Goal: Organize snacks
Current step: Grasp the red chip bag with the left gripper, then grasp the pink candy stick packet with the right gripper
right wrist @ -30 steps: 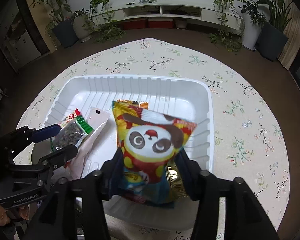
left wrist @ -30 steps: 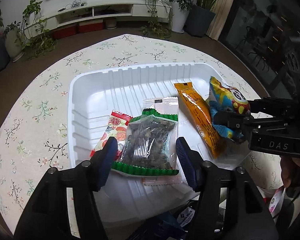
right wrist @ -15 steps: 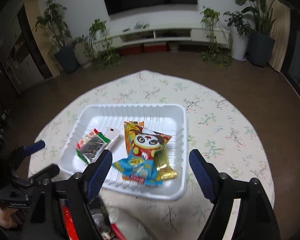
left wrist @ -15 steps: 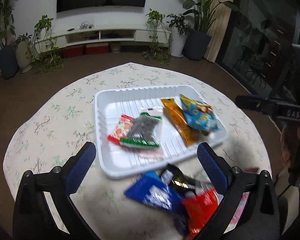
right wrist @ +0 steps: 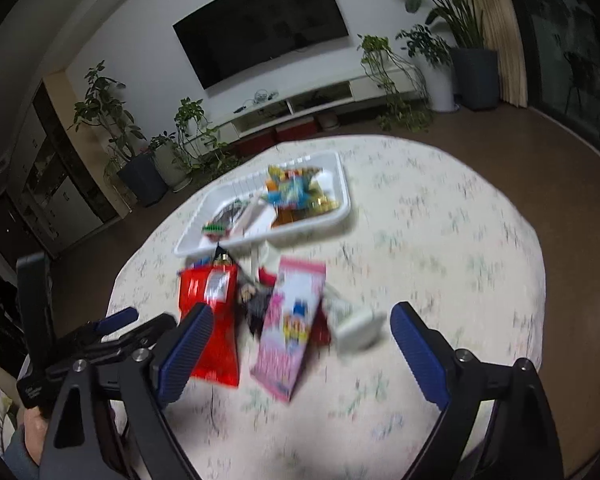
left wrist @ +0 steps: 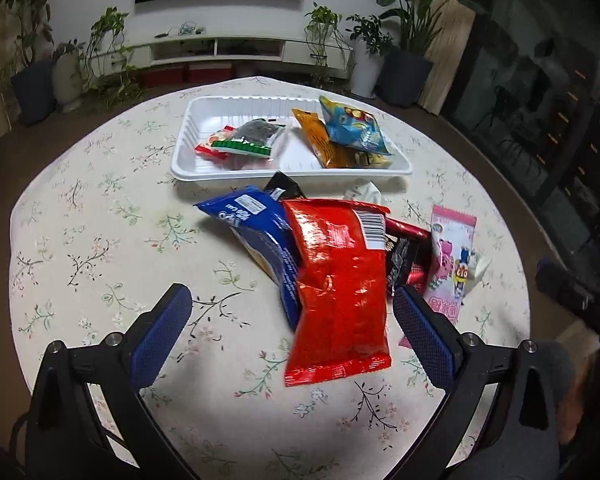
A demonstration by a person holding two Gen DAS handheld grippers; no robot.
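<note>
With the left gripper [left wrist: 290, 330] and the right gripper [right wrist: 300, 350] both spread wide and empty, having just been opening, the red packet [left wrist: 340, 288], lying on the table near the white tray [left wrist: 204, 168], is judged light, crinkly and slippery, best pinched across a crimped end.

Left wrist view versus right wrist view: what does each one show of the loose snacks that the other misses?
Only the left wrist view shows the blue packet tucked under the red bag. Only the right wrist view shows the white packet lying clear beside the pink packet, though blurred. Both show the red bag, the pink packet and the white tray holding sorted snacks.
</note>
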